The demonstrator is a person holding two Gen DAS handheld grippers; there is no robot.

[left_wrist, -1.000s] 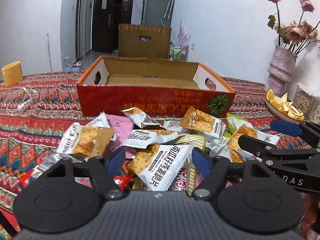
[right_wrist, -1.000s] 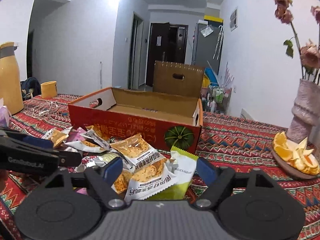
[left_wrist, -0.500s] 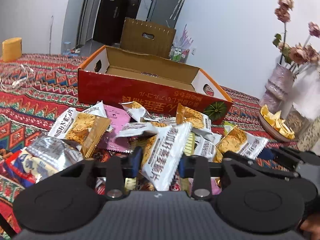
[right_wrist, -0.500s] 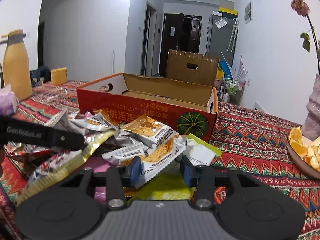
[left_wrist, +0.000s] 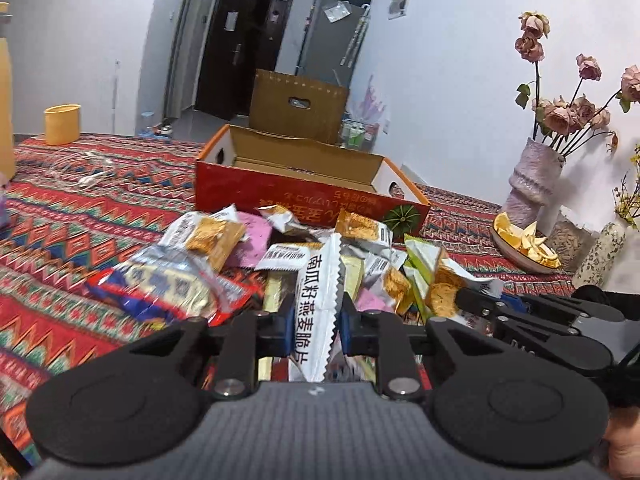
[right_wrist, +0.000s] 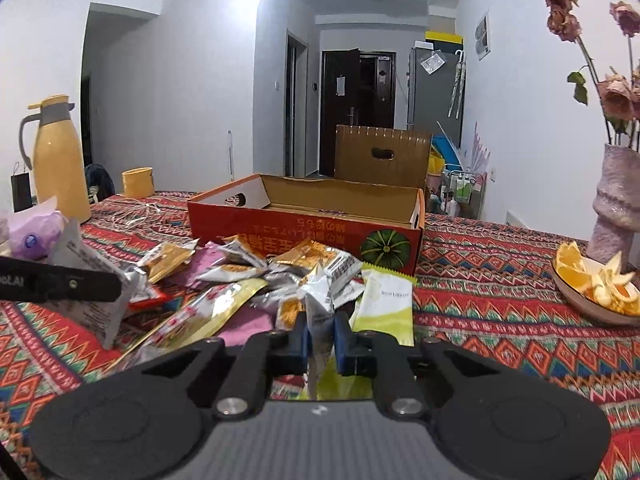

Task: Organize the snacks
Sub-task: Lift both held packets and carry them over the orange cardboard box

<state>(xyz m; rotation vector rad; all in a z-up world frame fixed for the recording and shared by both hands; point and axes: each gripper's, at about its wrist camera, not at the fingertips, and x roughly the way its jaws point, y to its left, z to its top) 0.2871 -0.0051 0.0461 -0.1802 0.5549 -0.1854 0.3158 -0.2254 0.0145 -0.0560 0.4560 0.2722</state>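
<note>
Here left claw (left_wrist: 316,328) pinches white packet (left_wrist: 316,300) upright, long axis vertical.

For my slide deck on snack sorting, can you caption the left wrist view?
Left tongs pinch a white oat-crisp packet above the snack pile, facing the open red box.

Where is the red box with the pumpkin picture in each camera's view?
Left wrist view: the red box sits in the middle, behind the snack pile, pumpkin picture at its right end.
Right wrist view: the red box sits at the center, behind the snack pile, pumpkin at its right end.
Shared landmark: the plate of orange slices at right.
</note>
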